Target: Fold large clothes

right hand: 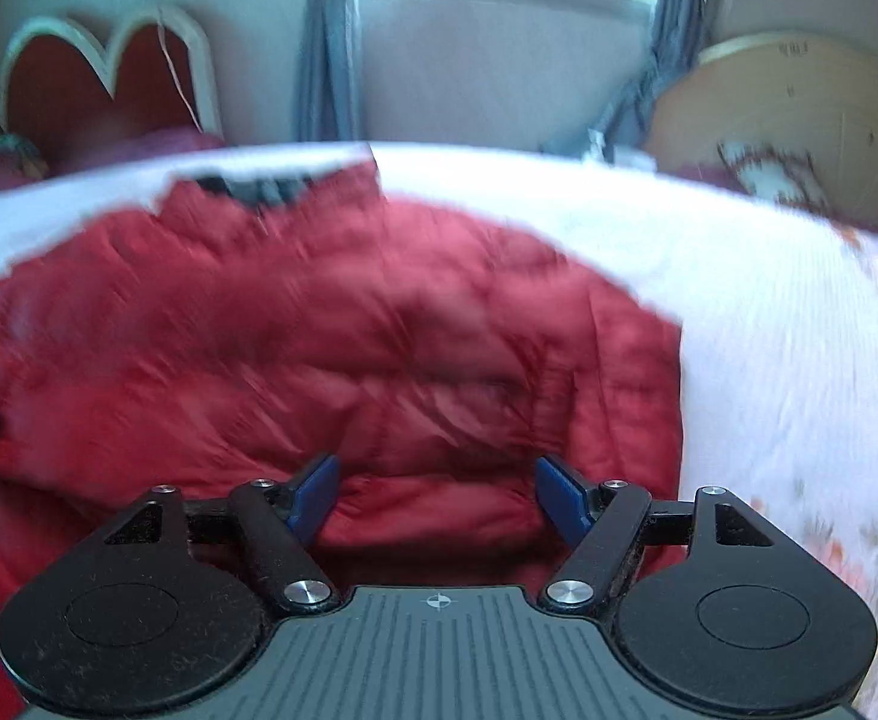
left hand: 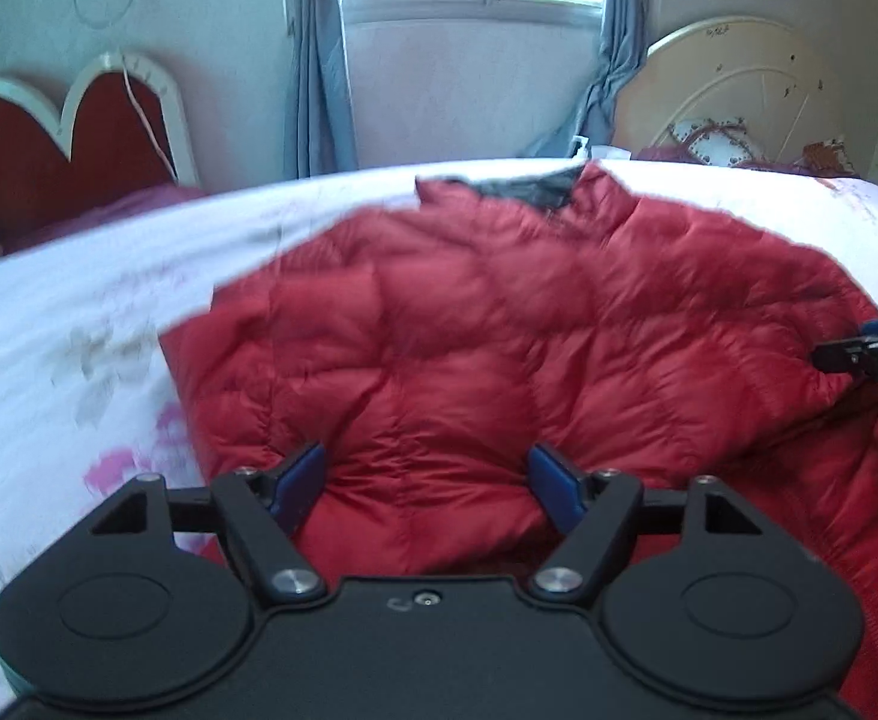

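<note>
A red quilted puffer jacket point(left hand: 499, 324) lies spread on a white bedsheet point(left hand: 79, 312), its dark-lined collar point(left hand: 517, 189) at the far side. My left gripper point(left hand: 427, 468) is open, its blue pads just above the jacket's near part, with nothing between them. In the right wrist view the jacket point(right hand: 319, 330) is blurred; my right gripper point(right hand: 436, 480) is open over its near right part, empty. The tip of the right gripper point(left hand: 859, 354) shows at the right edge of the left wrist view, over the jacket's right side.
The bedsheet point(right hand: 769, 330) has faint floral prints. A red heart-shaped headboard point(left hand: 67, 126) stands at far left, a cream round headboard point(left hand: 739, 84) and a pillow point(left hand: 715, 141) at far right. A window with grey curtains point(left hand: 319, 60) is behind the bed.
</note>
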A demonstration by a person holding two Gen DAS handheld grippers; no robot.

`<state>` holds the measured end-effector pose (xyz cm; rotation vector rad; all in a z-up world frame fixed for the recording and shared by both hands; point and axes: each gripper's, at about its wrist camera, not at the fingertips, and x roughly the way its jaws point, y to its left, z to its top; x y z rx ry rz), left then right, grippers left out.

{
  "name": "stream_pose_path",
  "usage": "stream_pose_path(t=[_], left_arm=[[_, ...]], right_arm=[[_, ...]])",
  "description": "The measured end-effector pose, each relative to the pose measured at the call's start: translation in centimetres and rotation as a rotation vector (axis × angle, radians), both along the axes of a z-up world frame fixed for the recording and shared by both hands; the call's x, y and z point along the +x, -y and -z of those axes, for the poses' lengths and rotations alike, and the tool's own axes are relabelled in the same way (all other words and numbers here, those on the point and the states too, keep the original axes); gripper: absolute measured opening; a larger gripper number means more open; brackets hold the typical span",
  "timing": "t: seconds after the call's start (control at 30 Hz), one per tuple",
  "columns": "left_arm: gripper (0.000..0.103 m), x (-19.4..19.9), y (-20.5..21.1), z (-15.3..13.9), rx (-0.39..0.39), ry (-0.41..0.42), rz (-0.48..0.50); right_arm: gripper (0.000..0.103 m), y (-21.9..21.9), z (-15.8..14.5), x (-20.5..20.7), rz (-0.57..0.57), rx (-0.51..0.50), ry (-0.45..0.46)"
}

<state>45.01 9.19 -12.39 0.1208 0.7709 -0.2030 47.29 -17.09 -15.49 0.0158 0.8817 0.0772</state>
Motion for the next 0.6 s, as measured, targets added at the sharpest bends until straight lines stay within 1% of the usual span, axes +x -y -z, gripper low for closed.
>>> stream_pose_path(t=[0.1,0.2,0.23,0.3,0.37,0.47,0.53,0.6], left_arm=[[0.077,0.3,-0.2,0.7,-0.012,-0.001,-0.012],[0.076,0.3,-0.1,0.1,-0.007,-0.007,-0.023],[0.074,0.0,-0.2,-0.4,-0.008,0.008,-0.024],[0.078,0.0,-0.6,-1.4,-0.012,0.061,-0.029],[0.079,1.2,-1.3,-2.1,-0.031,0.089,-0.042],[0.078,4.2,-1.7,-2.3,-0.027,0.096,-0.057],[0.078,6.3,-1.8,-1.6,-0.025,0.055,-0.063],[0.082,7.8,-1.9,-0.2,-0.027,-0.009,-0.062]], right_arm=[[0.072,-0.1,0.7,0.2,0.011,-0.007,0.003],[0.072,0.0,0.2,0.0,0.026,-0.001,0.000],[0.072,0.1,-0.5,-0.4,0.031,0.007,0.019],[0.072,0.3,-1.8,-0.9,0.031,0.019,0.085],[0.072,0.2,-2.6,-0.1,0.026,0.013,0.128],[0.072,-0.1,-2.9,2.9,0.027,0.018,0.140],[0.072,-0.4,-2.3,5.2,0.026,0.018,0.111],[0.072,-0.5,-0.8,7.0,0.029,0.024,0.040]])
